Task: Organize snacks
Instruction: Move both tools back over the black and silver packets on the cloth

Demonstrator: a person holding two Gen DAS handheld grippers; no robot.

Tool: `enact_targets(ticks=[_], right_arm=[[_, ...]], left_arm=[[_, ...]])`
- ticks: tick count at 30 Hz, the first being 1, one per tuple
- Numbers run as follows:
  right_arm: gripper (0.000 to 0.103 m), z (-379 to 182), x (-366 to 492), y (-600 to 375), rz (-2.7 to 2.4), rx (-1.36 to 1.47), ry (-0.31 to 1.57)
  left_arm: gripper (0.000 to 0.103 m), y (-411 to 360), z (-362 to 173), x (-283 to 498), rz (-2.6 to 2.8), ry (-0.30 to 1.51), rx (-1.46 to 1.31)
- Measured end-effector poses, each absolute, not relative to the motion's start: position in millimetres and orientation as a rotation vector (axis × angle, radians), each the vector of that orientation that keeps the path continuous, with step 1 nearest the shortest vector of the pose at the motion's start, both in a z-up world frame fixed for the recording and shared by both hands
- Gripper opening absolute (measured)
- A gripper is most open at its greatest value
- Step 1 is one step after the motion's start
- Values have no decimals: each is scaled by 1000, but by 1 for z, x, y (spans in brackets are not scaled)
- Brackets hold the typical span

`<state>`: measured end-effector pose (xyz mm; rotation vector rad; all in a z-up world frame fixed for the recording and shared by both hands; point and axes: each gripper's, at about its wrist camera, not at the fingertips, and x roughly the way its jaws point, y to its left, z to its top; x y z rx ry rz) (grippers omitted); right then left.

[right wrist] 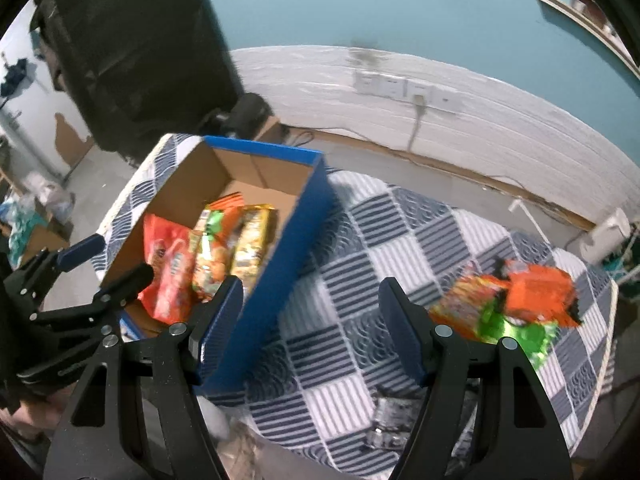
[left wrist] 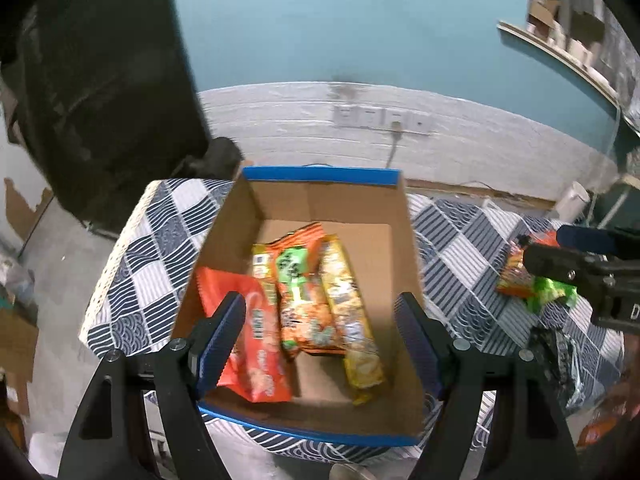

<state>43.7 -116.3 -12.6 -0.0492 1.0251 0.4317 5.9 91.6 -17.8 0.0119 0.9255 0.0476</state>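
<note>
A cardboard box (left wrist: 280, 200) with blue outer walls stands on the checked cloth. In it lie a red packet (left wrist: 252, 344), an orange-and-green packet (left wrist: 304, 300) and a yellow packet (left wrist: 352, 320), side by side. My left gripper (left wrist: 320, 300) hangs open above them with nothing between its pads. My right gripper (right wrist: 310, 284) is open and empty over the cloth, just right of the box wall (right wrist: 288, 256). An orange-and-green heap of snack packets (right wrist: 512, 304) lies on the cloth to its right. A dark packet (right wrist: 392, 420) lies near the cloth's front edge.
The checked cloth (right wrist: 400, 240) covers a small table whose edges drop to a concrete floor. A white brick wall with sockets (left wrist: 384, 118) runs behind. A dark cabinet (left wrist: 100, 80) stands at the back left. In the left wrist view the right gripper (left wrist: 560, 250) reaches in from the right.
</note>
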Motion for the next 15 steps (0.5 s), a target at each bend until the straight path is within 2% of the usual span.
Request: enact_targets(ticks=[15], right_arm=[[72, -15, 22, -212, 300, 25, 1044]], left_arm=[[82, 3, -17, -4, -150, 930, 146]])
